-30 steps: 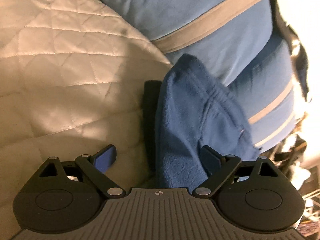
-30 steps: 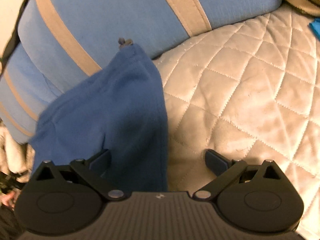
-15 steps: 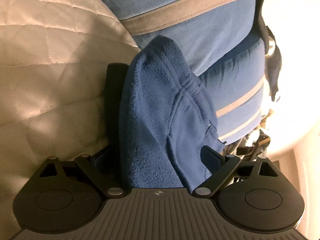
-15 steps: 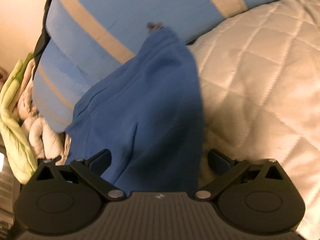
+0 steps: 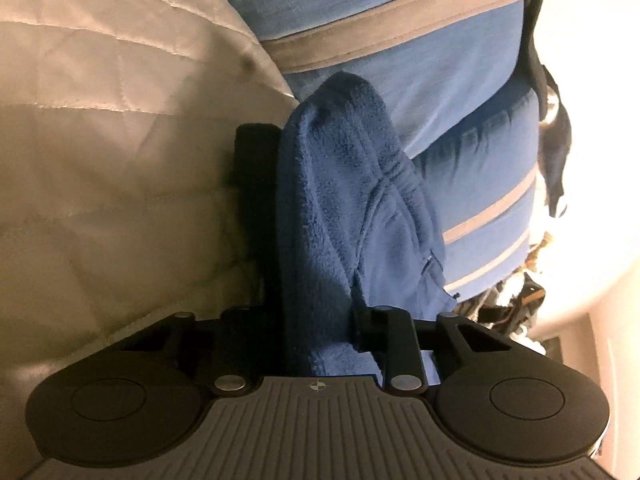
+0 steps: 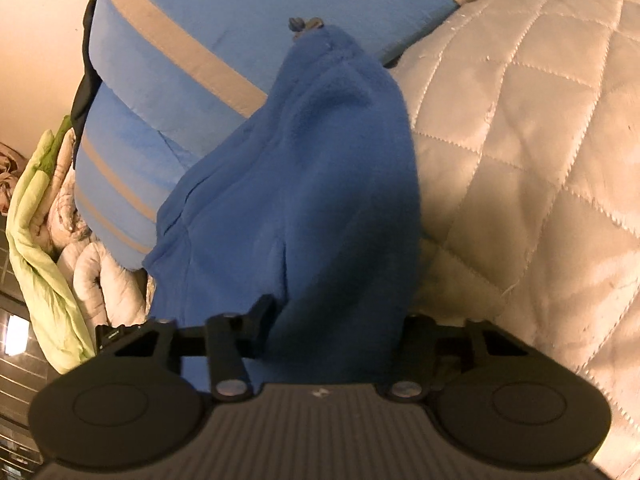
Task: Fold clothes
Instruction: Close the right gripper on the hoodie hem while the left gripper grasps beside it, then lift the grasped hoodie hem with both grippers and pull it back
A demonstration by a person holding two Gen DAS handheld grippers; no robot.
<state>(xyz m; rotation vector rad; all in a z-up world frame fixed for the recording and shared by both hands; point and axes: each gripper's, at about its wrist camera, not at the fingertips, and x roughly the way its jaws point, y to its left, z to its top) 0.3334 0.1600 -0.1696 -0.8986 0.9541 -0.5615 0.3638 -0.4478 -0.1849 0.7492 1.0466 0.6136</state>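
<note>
At the bottom of each frame, the left tongs (image 5: 316,320) and right tongs (image 6: 336,320) are closing on the thick blue fleece garment (image 5: 340,208), which rises mid-frame over the cream quilted bed (image 5: 100,160). The bunched layers could slip out unevenly, skewing the fold against the blue grey-striped cushion (image 6: 248,8) above.

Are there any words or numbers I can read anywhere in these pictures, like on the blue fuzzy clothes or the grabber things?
None can be read.
Small black tag beside the right gripper: tiny pale print, too small and blurred to read.
Blue fleece garment, left gripper: no words.
</note>
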